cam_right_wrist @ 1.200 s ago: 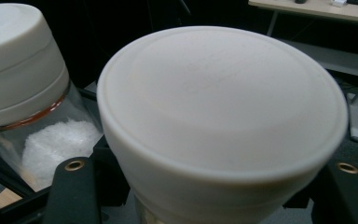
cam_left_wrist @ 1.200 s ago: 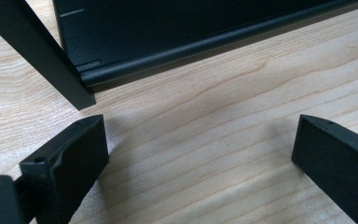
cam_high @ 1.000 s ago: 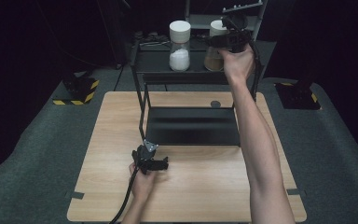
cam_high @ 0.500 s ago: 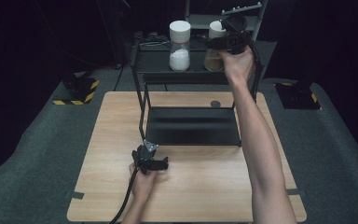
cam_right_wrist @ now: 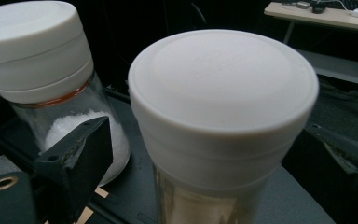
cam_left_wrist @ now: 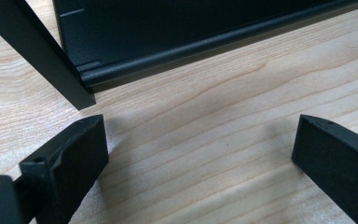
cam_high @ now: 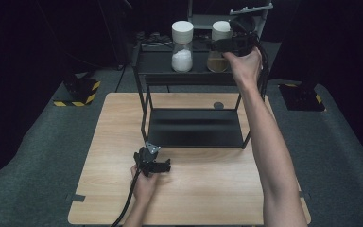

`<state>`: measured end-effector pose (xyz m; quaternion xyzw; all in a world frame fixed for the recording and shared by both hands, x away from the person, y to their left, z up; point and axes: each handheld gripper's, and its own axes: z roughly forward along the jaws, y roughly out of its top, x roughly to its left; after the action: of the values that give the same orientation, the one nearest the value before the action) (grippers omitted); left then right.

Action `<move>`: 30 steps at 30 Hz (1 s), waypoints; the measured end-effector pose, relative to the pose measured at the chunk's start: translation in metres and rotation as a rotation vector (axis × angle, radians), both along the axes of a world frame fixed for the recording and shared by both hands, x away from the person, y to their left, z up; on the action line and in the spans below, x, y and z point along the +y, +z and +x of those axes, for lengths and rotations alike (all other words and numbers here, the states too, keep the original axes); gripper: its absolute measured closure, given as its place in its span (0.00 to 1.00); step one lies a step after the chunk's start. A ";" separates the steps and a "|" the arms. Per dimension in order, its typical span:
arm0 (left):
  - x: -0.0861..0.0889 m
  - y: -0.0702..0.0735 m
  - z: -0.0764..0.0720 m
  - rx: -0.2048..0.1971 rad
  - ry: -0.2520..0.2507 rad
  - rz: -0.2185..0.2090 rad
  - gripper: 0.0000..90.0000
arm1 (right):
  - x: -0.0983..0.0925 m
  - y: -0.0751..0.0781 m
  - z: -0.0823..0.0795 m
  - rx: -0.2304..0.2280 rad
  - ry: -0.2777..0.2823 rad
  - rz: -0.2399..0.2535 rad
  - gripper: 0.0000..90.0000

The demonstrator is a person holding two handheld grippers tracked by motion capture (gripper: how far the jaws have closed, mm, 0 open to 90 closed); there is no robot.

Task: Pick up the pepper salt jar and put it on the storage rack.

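From above, a wooden table (cam_high: pixel 123 142) carries a black two-tier rack (cam_high: pixel 194 127) at its far half. On the rack's top shelf stand two glass jars with white lids: one part-filled with white grains (cam_high: pixel 182 46), and to its right one with brownish contents (cam_high: pixel 219 47). The right hand (cam_high: pixel 246 64) is stretched out to the top shelf, holding the right gripper (cam_high: pixel 222 45) at the brown jar. Near the front of the table the left hand (cam_high: pixel 144 182) holds the left gripper (cam_high: pixel 163 166) low over the wood, just in front of the rack's near left leg.

In the left gripper view, the left gripper (cam_left_wrist: pixel 200 154) has its jaws spread wide with bare wood grain between them; the rack's leg (cam_left_wrist: pixel 42 56) and bottom shelf edge lie just ahead.

In the right gripper view, the right gripper (cam_right_wrist: pixel 214 163) has its jaws apart, one on either side of the brown jar (cam_right_wrist: pixel 219 121), whose lid sits between them. I cannot tell whether they touch the glass. The white-grain jar (cam_right_wrist: pixel 46 74) stands just beside it.
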<state>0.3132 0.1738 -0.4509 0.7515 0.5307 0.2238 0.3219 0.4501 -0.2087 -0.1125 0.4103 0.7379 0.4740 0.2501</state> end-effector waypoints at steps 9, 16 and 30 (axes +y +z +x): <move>0.000 0.000 0.000 0.000 0.000 0.000 0.04 | -0.009 0.002 -0.010 -0.013 0.027 -0.023 0.09; 0.000 0.000 0.000 0.000 0.000 -0.001 0.04 | -0.028 -0.005 -0.019 -0.030 0.052 0.026 0.11; 0.000 0.000 0.000 0.001 -0.001 0.002 0.04 | -0.051 -0.009 -0.028 -0.022 0.079 0.010 0.11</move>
<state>0.3134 0.1740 -0.4506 0.7523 0.5301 0.2238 0.3209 0.4218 -0.2596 -0.1214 0.3768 0.7483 0.4916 0.2373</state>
